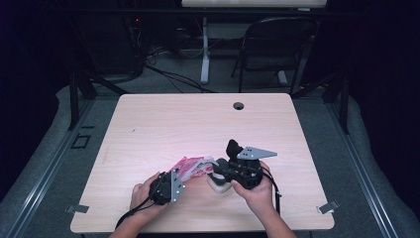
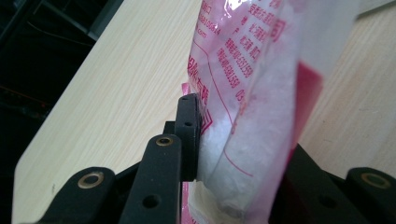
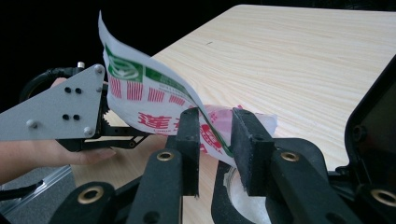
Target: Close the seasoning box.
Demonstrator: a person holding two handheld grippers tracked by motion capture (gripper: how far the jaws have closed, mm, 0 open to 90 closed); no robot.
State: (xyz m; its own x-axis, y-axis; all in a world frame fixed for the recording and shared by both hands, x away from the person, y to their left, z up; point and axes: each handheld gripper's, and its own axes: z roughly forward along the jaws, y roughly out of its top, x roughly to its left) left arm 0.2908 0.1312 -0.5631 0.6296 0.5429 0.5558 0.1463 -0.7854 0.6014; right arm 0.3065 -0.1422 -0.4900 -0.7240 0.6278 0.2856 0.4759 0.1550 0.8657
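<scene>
Low in the high view, both forearms enter from the bottom edge. The left black tongs [image 1: 174, 184] clamp a pink-and-white plastic bag [image 1: 190, 166]; the right black tongs [image 1: 216, 167] pinch it too.

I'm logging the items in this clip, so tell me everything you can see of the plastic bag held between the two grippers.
The plastic bag is thin, clear film printed with pink-red characters and bars, plus a green band near one edge. White granular or powdery contents show through it. It is held over the near middle of the wooden table, crumpled and curling. The left gripper is clamped on its filled part; the right gripper has a flat printed edge between its jaws. Whether it rests on the table is unclear.
</scene>
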